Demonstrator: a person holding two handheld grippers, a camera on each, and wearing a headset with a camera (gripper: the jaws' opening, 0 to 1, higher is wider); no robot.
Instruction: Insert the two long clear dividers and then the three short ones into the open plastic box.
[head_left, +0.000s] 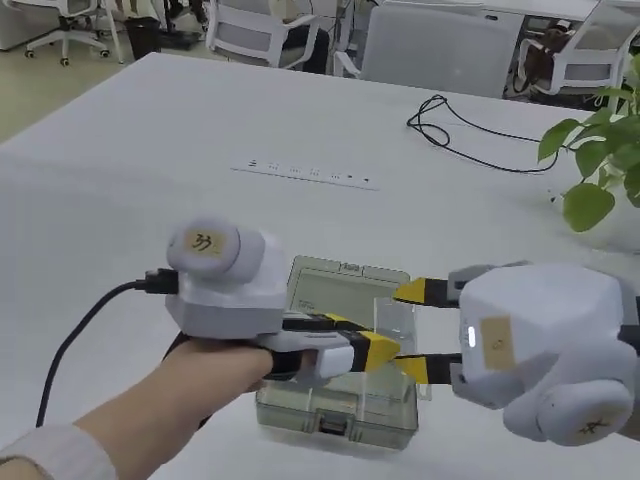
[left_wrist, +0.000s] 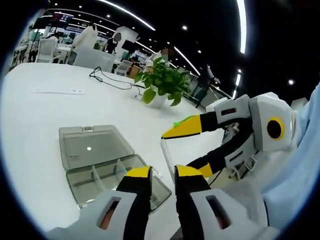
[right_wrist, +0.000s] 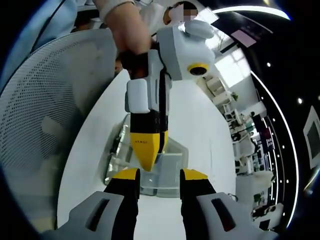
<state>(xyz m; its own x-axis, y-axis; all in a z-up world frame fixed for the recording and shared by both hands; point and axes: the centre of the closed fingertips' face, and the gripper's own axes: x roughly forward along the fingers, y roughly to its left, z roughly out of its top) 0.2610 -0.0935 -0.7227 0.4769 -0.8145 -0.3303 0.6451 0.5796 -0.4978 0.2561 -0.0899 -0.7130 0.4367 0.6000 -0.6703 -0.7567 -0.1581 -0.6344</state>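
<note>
Left gripper (head_left: 380, 348): fingers pinch a thin, flat clear divider (right_wrist: 172, 167) over the open plastic box (head_left: 335, 412). Right gripper (head_left: 410, 330): fingers spread either side of that sheet. Box: translucent, rectangular, lid (head_left: 340, 285) laid flat, by the white counter's (head_left: 150, 150) near edge; clear partitions (left_wrist: 118, 167) stand inside.

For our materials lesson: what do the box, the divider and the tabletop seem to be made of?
The box: clear, glossy plastic, since the table shows through it. The divider: likely the same clear plastic, with glinting edges. The tabletop: smooth, white, perhaps laminate.
</note>
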